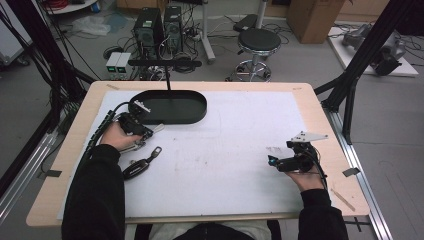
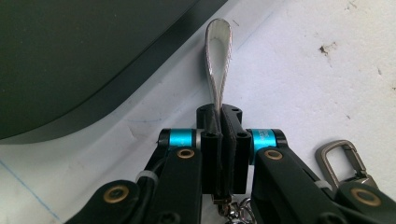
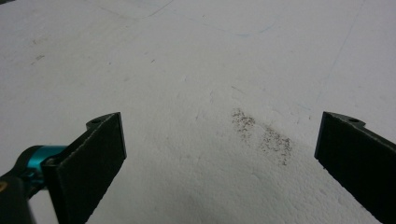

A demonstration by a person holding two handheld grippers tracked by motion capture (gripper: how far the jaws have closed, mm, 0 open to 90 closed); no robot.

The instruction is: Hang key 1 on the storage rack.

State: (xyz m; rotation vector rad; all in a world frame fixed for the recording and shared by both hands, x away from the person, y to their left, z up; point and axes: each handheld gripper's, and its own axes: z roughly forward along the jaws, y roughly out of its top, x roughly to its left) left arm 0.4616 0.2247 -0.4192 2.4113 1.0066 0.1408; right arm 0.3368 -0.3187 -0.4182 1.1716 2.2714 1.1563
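My left gripper (image 2: 220, 116) is shut on a silver-grey strap loop (image 2: 218, 56), which sticks out beyond the jaws toward the black oval tray (image 2: 70, 56). A key ring hangs at the strap's near end under the jaws. In the high view the left gripper (image 1: 150, 131) sits at the tray's (image 1: 175, 106) front left rim. A black key fob (image 1: 136, 169) with a metal clasp (image 1: 156, 151) lies on the white mat just in front of that hand. My right gripper (image 1: 272, 161) rests low at the right, its jaws (image 3: 219, 144) wide open over bare mat.
The white mat (image 1: 225, 145) covers most of the wooden table. A smudge (image 3: 264, 133) marks the mat between the right jaws. The metal clasp (image 2: 343, 161) lies to the right of the left jaws. Behind the table stand a stool (image 1: 259, 42) and computer towers (image 1: 160, 25).
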